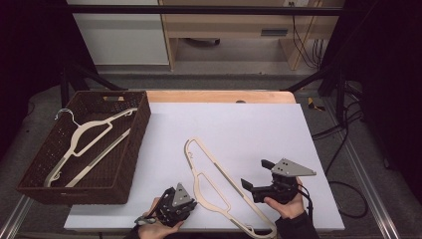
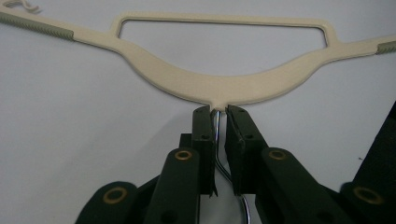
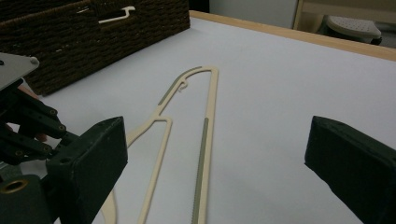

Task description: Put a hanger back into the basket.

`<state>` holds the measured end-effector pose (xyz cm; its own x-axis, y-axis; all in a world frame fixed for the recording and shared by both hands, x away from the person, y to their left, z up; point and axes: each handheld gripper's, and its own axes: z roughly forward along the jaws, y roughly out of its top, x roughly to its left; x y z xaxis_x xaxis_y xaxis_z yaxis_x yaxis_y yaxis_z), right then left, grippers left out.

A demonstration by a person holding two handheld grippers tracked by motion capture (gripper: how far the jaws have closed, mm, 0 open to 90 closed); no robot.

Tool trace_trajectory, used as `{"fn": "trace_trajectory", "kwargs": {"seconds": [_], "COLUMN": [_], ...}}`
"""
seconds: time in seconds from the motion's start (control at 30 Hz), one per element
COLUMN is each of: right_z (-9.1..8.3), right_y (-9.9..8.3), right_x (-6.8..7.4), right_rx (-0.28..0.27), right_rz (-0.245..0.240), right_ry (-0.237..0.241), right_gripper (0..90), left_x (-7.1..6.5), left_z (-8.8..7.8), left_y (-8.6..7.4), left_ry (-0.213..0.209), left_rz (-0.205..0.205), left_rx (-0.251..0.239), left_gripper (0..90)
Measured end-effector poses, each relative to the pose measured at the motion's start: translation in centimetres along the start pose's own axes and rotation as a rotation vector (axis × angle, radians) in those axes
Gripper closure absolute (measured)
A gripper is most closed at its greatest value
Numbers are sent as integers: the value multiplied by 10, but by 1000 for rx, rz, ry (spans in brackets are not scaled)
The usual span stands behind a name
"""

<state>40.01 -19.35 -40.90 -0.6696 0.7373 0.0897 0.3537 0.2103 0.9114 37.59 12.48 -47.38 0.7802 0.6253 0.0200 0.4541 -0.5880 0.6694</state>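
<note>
Low in the frame, the left gripper (image 2: 217,116) pinches the metal hook (image 2: 218,144) of a cream hanger (image 1: 219,186). The right gripper (image 1: 258,178), lower right, is wide open and holds nothing. Another hanger (image 1: 89,139) lies in the brown basket (image 1: 137,149) at left.

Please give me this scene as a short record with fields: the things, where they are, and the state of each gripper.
surface: white table
basket: left side of table, one cream hanger inside
second hanger: flat on table, near the person
left gripper: shut on second hanger's metal hook
right gripper: open, holding nothing, beside second hanger
</note>
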Motion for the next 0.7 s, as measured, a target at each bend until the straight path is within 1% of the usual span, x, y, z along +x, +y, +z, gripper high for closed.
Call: {"fn": "trace_trajectory", "kwargs": {"seconds": [0.07,0.13,0.17,0.2,0.37,0.4,0.53,0.63,0.7], "right_z": [0,1,1,2,6,7,14,19,22], "right_y": [0,0,-1,-1,-2,-3,-6,-7,-7], "right_x": [0,1,1,2,6,7,12,17,23], "right_rx": [0,1,2,4,17,23,50,64,71], "right_rz": [0,0,-5,-3,-4,-7,-12,-22,-30], "right_ry": [1,0,6,6,20,30,59,71,87], "right_gripper": [60,60,60,60,64,70,76,80,95], "left_x": [-1,0,1,1,4,4,5,6,7], "left_z": [0,0,0,0,0,0,0,-5,-8], "left_y": [1,1,1,1,2,2,3,6,9], "left_ry": [3,3,4,-4,-19,-25,-29,-42,-48], "left_rz": [-5,-17,-17,-26,-31,-32,-7,-4,-4], "left_rx": [6,5,5,6,7,8,9,-3,-11], "left_gripper": [835,854,871,881,885,885,886,886,886]}}
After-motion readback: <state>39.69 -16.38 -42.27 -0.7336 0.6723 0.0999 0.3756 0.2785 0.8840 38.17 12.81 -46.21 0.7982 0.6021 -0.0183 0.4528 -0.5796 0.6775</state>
